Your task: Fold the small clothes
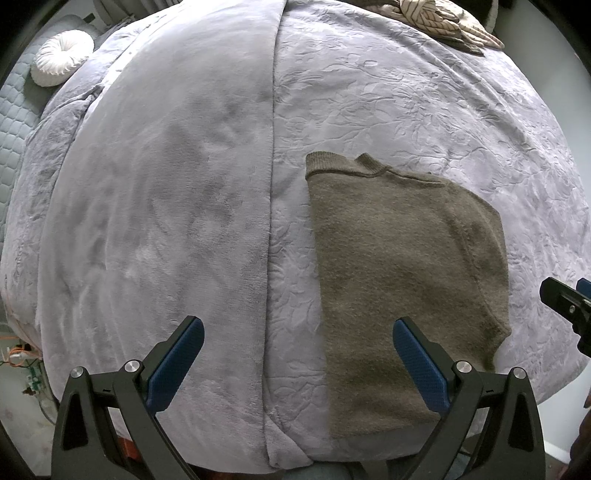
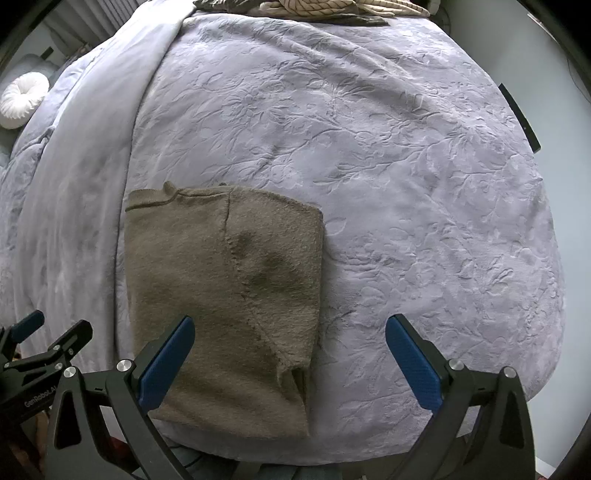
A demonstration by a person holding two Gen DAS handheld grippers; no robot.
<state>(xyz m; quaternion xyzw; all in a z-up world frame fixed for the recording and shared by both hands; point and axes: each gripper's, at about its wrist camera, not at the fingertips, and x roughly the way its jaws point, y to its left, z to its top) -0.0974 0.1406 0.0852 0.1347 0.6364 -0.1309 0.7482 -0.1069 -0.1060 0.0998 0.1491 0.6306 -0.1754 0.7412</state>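
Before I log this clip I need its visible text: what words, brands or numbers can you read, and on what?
"GenRobot.AI", cut off at the end: white print on the black body of the left gripper, seen in the right wrist view.
No readable text on the brown knitted sweater, the lavender embossed blanket or the right gripper.

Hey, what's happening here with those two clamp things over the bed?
A person holds a two-finger gripper in each hand to fold clothes. A brown sweater lies flat on the lavender bedspread, already folded lengthwise into a narrow shape. The left gripper and right gripper are both open above the near edge, gripping nothing. More clothes wait at the far end.
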